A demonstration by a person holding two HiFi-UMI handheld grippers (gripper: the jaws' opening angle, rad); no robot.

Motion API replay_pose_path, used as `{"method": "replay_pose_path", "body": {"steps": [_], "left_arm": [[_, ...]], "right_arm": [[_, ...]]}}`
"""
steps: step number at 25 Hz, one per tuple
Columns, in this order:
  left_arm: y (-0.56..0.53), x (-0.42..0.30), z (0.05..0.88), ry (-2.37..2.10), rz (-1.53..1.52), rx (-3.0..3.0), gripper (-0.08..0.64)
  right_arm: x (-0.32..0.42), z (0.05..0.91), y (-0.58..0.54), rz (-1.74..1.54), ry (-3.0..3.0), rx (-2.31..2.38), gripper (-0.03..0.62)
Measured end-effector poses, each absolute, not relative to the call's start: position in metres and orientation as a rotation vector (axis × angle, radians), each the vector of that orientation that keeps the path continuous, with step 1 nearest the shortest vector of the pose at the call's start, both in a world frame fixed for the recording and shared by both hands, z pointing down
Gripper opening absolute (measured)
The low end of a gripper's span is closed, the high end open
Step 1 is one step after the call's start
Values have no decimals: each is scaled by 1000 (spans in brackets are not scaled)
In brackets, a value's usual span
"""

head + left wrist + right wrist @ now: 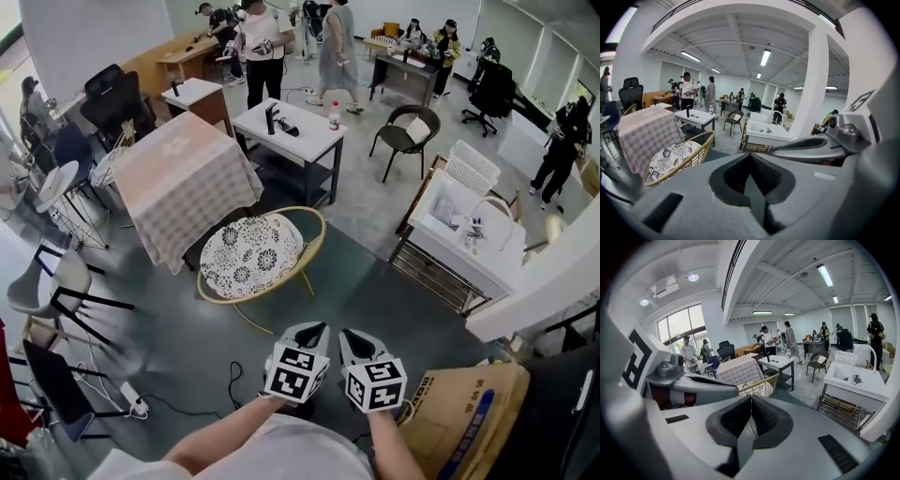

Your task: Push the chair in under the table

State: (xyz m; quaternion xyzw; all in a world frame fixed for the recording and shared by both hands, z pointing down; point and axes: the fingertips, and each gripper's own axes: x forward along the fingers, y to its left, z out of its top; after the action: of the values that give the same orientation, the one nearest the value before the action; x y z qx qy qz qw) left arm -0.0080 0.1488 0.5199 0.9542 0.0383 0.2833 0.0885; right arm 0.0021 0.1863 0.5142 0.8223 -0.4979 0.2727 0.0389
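Observation:
The chair (251, 255) has a gold wire frame and a round black-and-white floral cushion. It stands partly in front of the table (178, 173), which is draped in a pale checked cloth, with its back rim toward me. Both grippers hover low over the dark floor, short of the chair's back and apart from it. My left gripper (316, 329) is shut and empty, as is my right gripper (350, 335) beside it. The left gripper view shows the chair (675, 157) and table (644, 131) to the left beyond the closed jaws (750, 157). In the right gripper view the chair (759, 387) lies straight ahead.
A white table (291, 131) and a black chair (405, 131) stand beyond. A white cart (464, 230) is at the right, a cardboard box (469, 412) beside my right arm. Chairs (66, 291) and a power strip (131, 400) lie left. People stand at the room's far end.

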Motion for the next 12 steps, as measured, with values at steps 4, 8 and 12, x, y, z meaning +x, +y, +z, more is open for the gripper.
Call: {"method": "replay_pose_path", "body": {"steps": [4,8,12], "left_arm": [[118,14,523,90,840,2821,5],[92,26,527,63,841,2814,5],[67,32,532,23,854,2812,5]], "right_arm": [[22,520,154,850,-1550,2459,5],[32,522,127,823,-1584,2370,5],[43,525,105,794,-1622,2280,4]]}}
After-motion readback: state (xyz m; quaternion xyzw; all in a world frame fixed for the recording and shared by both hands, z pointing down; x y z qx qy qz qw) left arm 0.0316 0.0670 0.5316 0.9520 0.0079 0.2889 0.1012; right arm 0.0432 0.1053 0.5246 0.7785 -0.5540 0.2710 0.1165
